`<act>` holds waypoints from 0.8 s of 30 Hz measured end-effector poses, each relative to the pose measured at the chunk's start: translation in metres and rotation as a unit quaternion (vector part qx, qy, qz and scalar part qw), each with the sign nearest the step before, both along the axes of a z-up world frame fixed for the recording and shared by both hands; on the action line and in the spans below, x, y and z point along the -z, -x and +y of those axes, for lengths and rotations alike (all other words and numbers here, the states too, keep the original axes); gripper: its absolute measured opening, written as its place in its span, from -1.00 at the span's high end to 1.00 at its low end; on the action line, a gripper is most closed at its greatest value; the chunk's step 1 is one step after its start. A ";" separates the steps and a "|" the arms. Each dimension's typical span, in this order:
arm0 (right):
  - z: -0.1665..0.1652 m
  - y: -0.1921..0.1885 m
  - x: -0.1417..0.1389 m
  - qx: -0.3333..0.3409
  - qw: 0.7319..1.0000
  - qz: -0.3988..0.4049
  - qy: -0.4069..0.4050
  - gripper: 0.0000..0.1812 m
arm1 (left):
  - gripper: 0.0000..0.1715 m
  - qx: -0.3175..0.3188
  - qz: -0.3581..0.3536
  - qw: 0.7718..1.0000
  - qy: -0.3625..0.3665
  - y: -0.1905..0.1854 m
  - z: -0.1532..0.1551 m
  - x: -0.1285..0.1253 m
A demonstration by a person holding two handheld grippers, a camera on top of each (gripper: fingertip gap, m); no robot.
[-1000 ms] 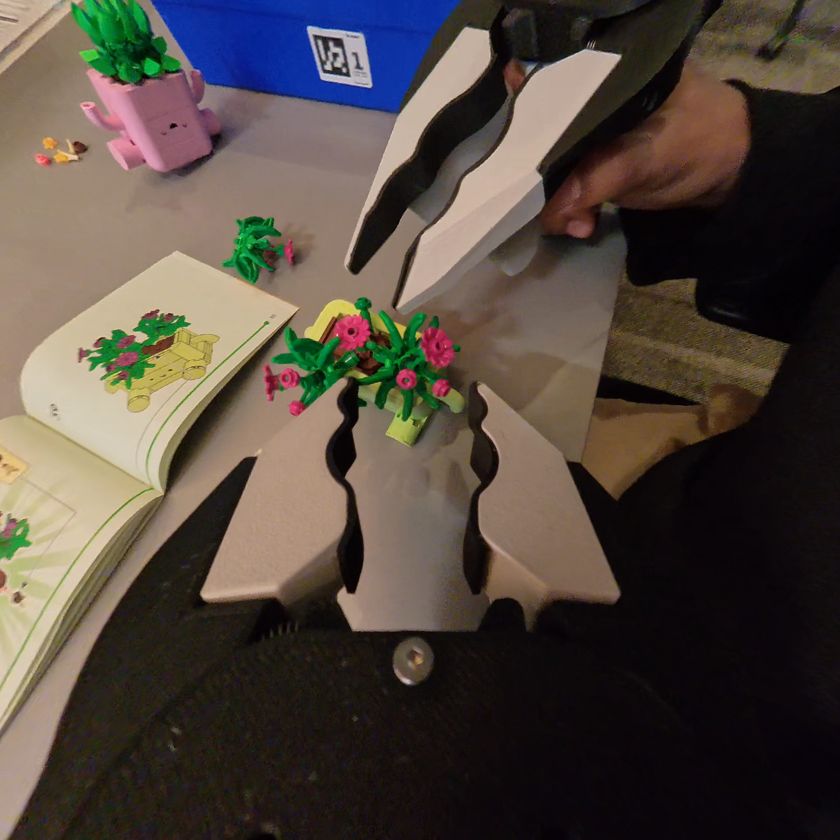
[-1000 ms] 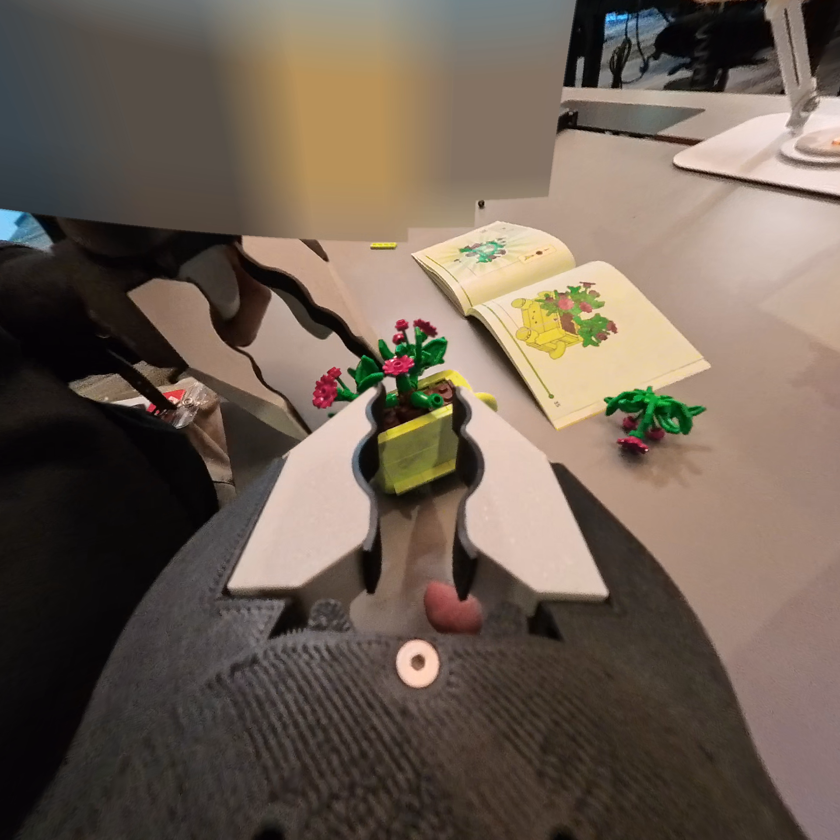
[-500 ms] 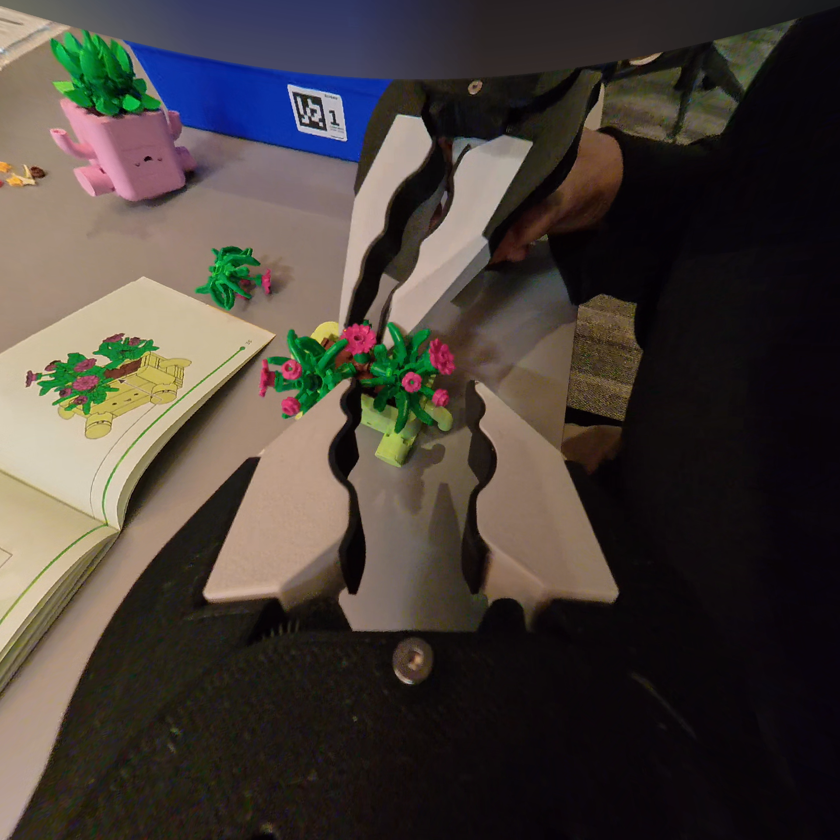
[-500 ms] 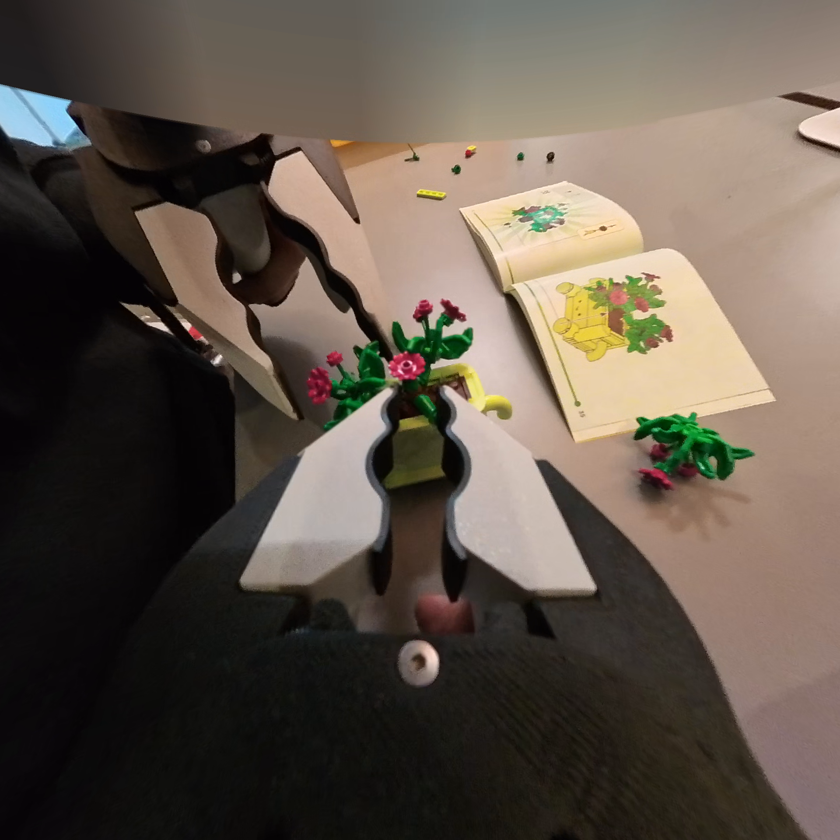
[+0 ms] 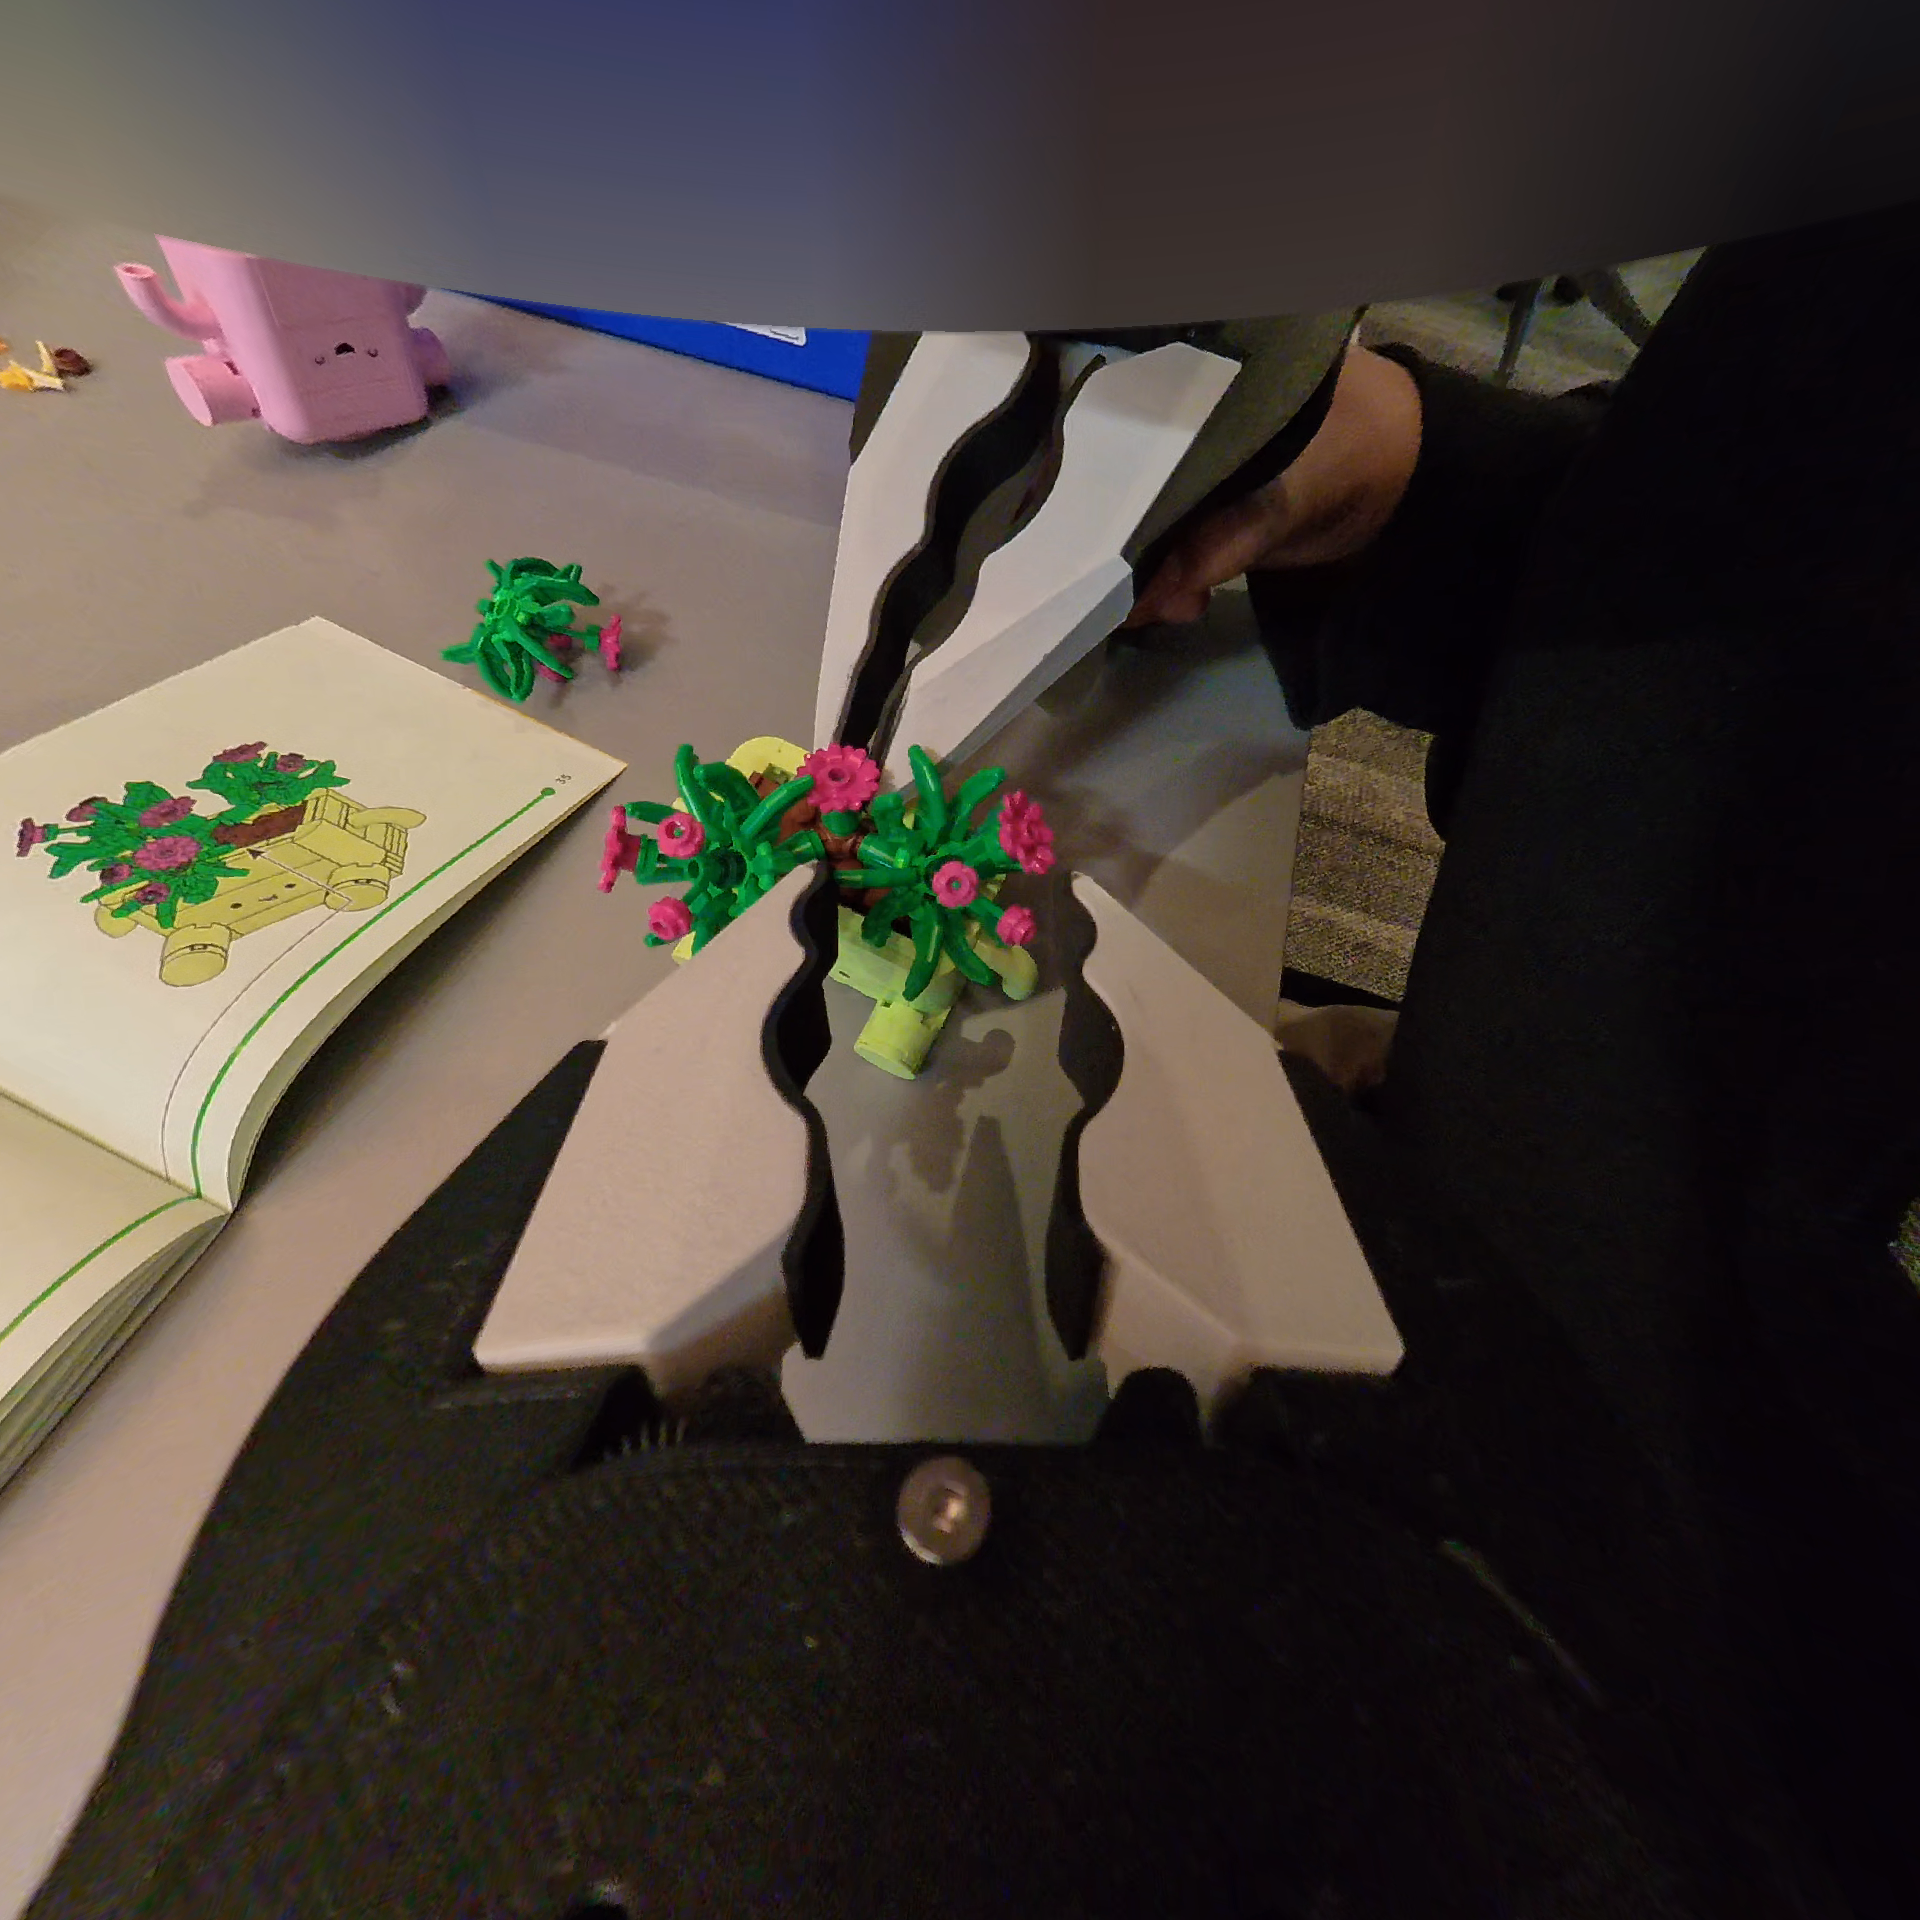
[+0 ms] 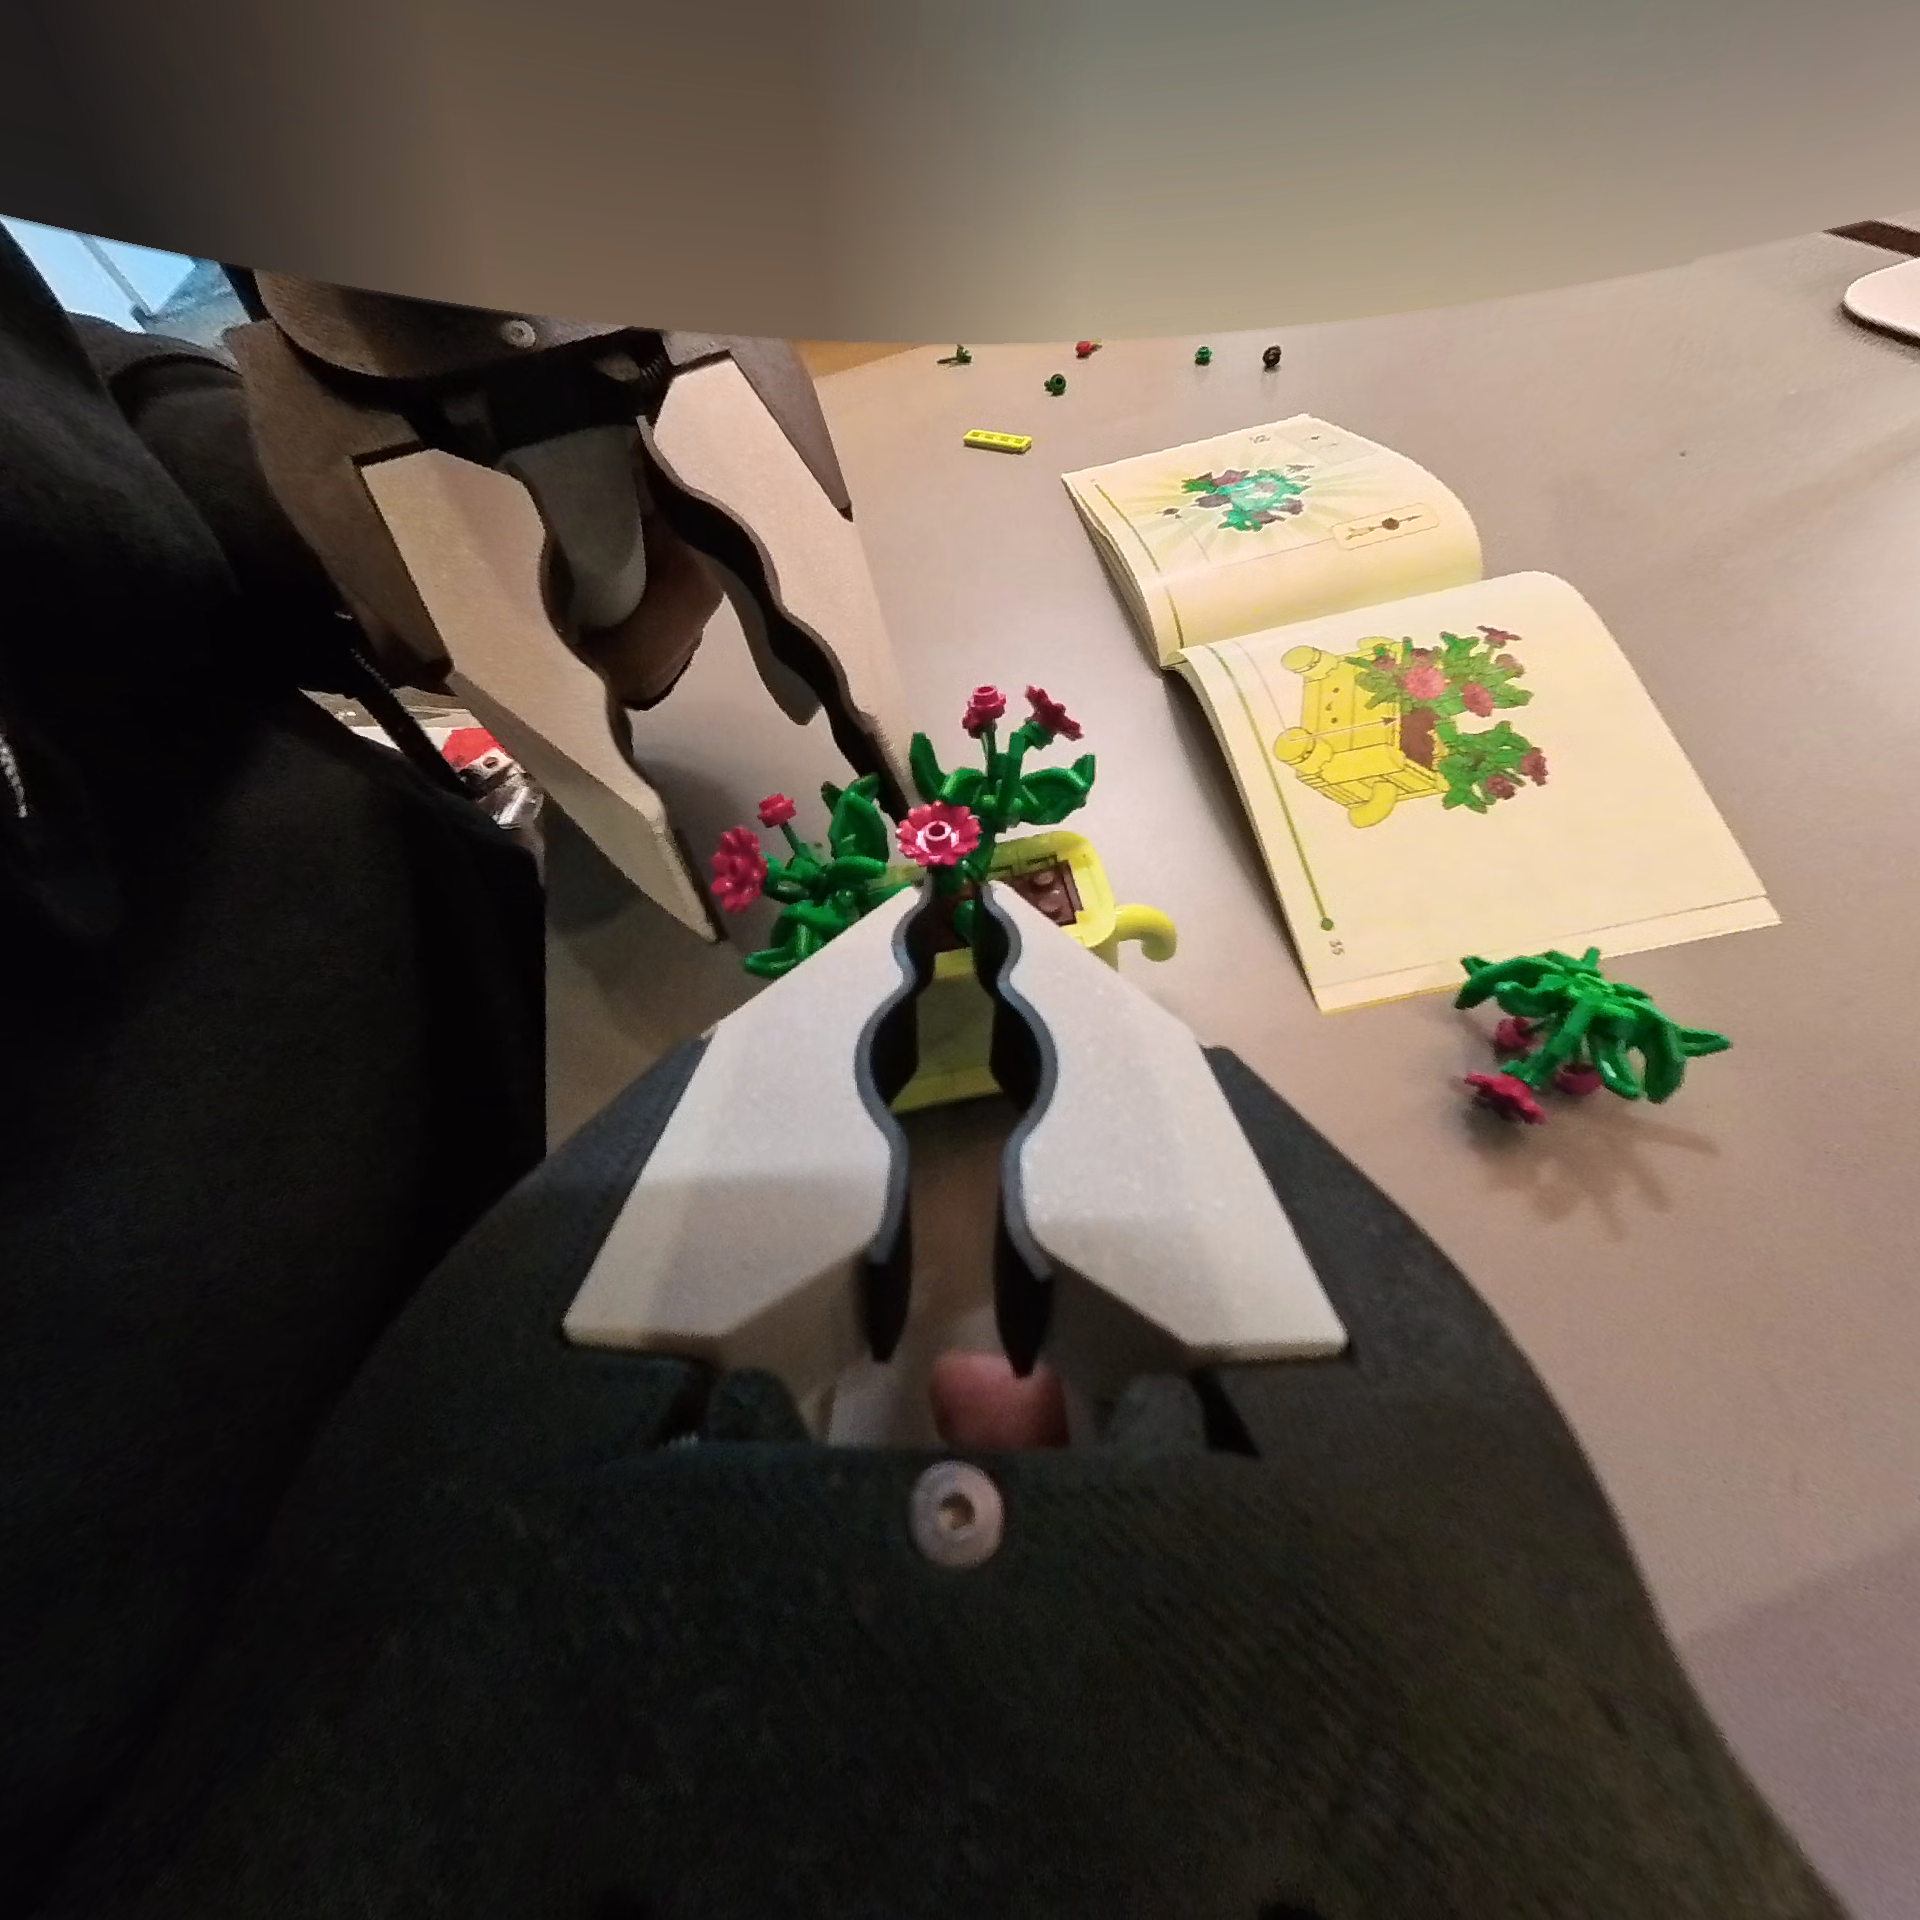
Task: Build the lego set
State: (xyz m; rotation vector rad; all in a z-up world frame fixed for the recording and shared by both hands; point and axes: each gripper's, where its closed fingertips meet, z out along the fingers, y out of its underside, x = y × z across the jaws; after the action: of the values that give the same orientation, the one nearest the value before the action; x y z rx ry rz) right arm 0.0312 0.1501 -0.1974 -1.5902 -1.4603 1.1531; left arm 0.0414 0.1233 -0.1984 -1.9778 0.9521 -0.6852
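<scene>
A lime-yellow lego planter [image 5: 883, 961] with green plants and pink flowers stands near the table's edge; it also shows in the right wrist view [image 6: 1049, 868]. My right gripper [image 6: 956, 899] is closed to a narrow gap on the stem just under a pink flower [image 6: 937, 836]. In the left wrist view it [image 5: 868, 748] comes down from behind that flower [image 5: 837, 774]. My left gripper [image 5: 945, 883] is open, and its fingers flank the planter's near side. Its left fingertip [image 5: 805, 883] sits among the leaves. In the right wrist view the left gripper [image 6: 795, 862] stands just left of the plants.
A loose green plant cluster [image 5: 530, 623] [image 6: 1579, 1018] lies beside the open instruction booklet [image 5: 260, 862] [image 6: 1455, 779]. A pink planter model [image 5: 301, 343] and a blue bin [image 5: 727, 343] stand at the back. Small loose pieces [image 6: 997, 440] lie far off. The table edge [image 5: 1288, 831] is close on the right. The tips of both grippers are at nearly the same place.
My right gripper has narrowed from straddling the planter's body to pinching the flower stem on top. My left gripper has moved in closer to the planter and stayed open.
</scene>
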 end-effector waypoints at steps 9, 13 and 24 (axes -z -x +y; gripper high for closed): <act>-0.002 0.000 0.009 0.001 0.998 -0.050 -0.047 1.00 | 0.55 -0.008 0.013 1.000 0.006 0.001 0.002 0.005; -0.002 0.000 0.009 -0.001 0.998 -0.046 -0.031 1.00 | 0.55 -0.008 0.013 1.000 0.008 0.001 0.002 0.006; 0.000 -0.002 0.006 0.009 0.999 -0.045 -0.001 1.00 | 0.54 -0.013 0.006 1.000 0.024 0.003 0.002 0.006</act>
State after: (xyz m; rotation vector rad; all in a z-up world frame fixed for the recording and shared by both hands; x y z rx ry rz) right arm 0.0334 0.1505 -0.2035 -1.6690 -1.5008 1.0834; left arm 0.0386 0.1250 -0.2039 -2.0359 0.9242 -0.6884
